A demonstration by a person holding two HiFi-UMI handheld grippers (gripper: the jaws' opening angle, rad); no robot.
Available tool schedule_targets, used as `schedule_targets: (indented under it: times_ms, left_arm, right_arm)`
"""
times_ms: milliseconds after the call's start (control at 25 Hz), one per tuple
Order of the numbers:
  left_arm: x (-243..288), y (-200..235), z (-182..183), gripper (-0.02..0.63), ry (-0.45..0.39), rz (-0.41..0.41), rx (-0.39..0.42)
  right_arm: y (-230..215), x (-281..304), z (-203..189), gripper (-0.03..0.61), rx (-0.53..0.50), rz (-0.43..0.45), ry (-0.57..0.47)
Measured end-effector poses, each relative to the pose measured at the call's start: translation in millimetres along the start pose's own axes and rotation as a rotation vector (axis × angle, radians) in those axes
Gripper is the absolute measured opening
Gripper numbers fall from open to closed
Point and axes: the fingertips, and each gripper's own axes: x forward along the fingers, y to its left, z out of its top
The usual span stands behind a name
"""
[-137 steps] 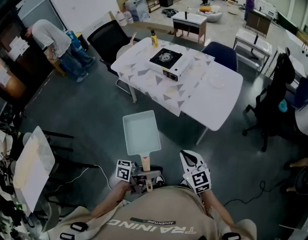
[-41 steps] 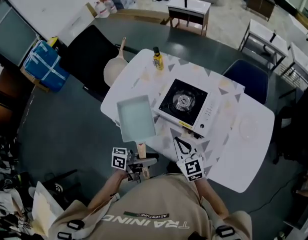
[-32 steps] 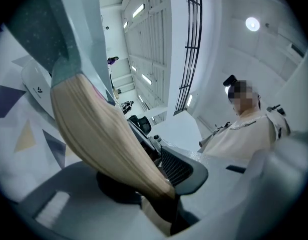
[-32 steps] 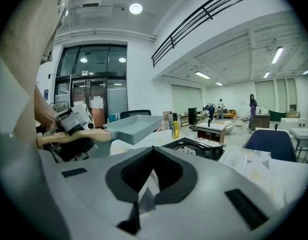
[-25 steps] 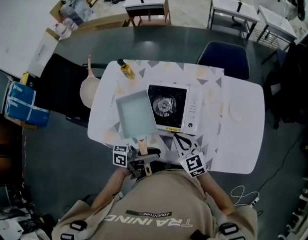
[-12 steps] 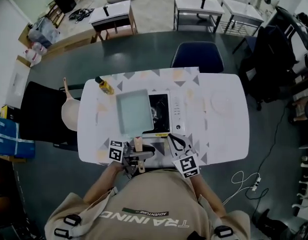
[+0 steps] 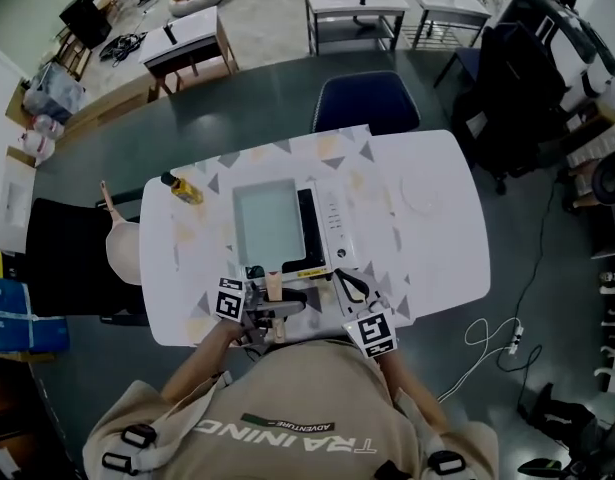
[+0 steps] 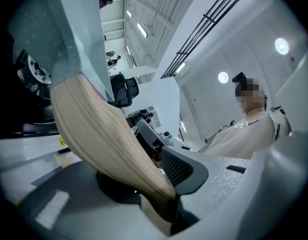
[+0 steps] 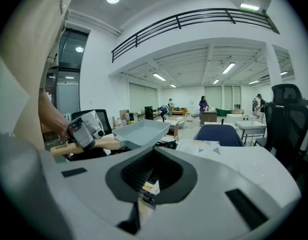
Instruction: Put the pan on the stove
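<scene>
We hover the pan [image 7: 269, 223] over the stove [image 7: 330, 226], its handle clenched in our left gripper's [image 7: 274, 296] jaws; lowering and release remain. Right gripper's [image 7: 350, 286] jaws are together, empty.

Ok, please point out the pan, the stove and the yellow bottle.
pan [image 7: 268, 223]: head view, middle of its flat bottom.
stove [image 7: 339, 226]: head view, its white control side.
yellow bottle [image 7: 183, 190]: head view, its body.

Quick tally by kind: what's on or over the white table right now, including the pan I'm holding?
Rectangular grey pan with wooden handle: 1
White portable gas stove: 1
Yellow bottle with dark cap: 1
White round plate: 1
Total: 4
</scene>
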Motion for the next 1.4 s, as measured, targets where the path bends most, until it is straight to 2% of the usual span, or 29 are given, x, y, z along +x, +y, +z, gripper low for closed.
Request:
schedule_targets:
  times_ms: [200,600,720,1040,1400]
  left_arm:
    - [3.1,12.0,2.5,0.118,0.023,-0.001,-0.015]
    - [6.8,22.4,-3.6,0.121,-0.004,-0.024,-0.055]
    - [9.4,26.2,-2.4,0.121,-0.022,-0.025,-0.048]
    - [13.1,37.5,-7.8,0.121,0.007,-0.007,-0.038]
    - [14.2,40.3,-5.8,0.121,-0.003,-0.001,-0.051]
  right_arm:
    - [-6.9,2.5,-2.2,0.003,-0.002,-0.005,0.007]
    - [-7.1,-3.9,-1.6,0.003,-0.022,0.026,0.033]
    - [-8.6,-8.0,-2.4,0.003,-0.022,0.026,0.041]
    - [-9.7,-13.8,-9.5,0.003,-0.012,0.035,0.064]
    - [-12.4,-16.8,2.0,0.003,-0.007,0.035,0.011]
